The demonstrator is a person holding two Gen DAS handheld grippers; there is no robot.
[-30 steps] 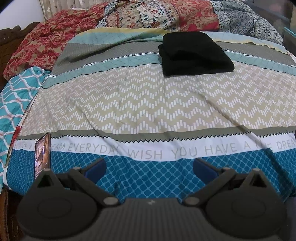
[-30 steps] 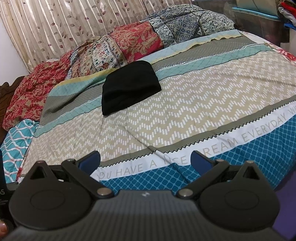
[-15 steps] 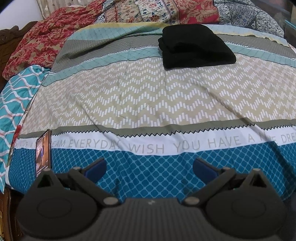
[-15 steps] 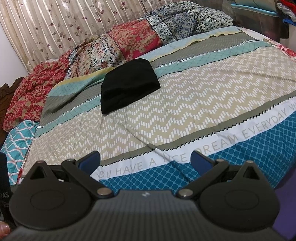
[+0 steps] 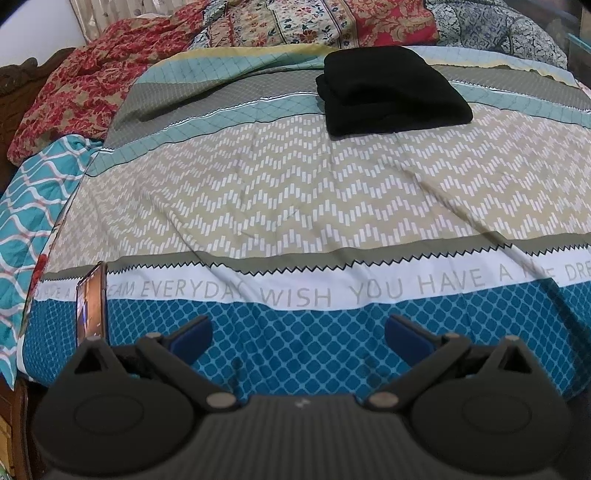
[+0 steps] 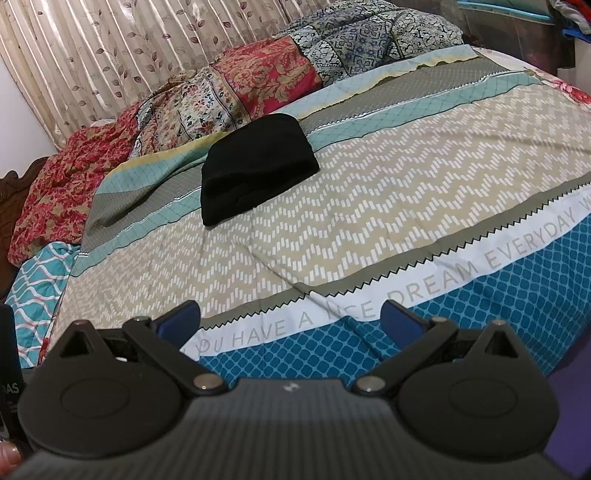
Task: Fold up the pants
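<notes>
Black soft-knit pants [image 5: 391,90], folded into a thick rectangular stack, are seen upper centre on the patterned cotton bedspread [image 5: 314,206], long axis across the frame. The left gripper [image 5: 297,332] and right gripper [image 6: 291,319] are held with fingers spread, empty, low over the blue lattice band.

Left gripper [image 5: 297,334] and right gripper [image 6: 290,320]: black ribbed bodies, round discs, silver pivots; blue fingertips [image 5: 192,334].

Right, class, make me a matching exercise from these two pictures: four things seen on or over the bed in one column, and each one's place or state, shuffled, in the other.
Things:
1. black pants
2. phone
3. left hand-held gripper
4. floral quilt

Places or states:
A. at the bed's near left edge
B. bunched along the head of the bed
C. folded, lying on the far part of the bedspread
D. open, holding nothing

Pairs: 1-C, 2-A, 3-D, 4-B
</notes>
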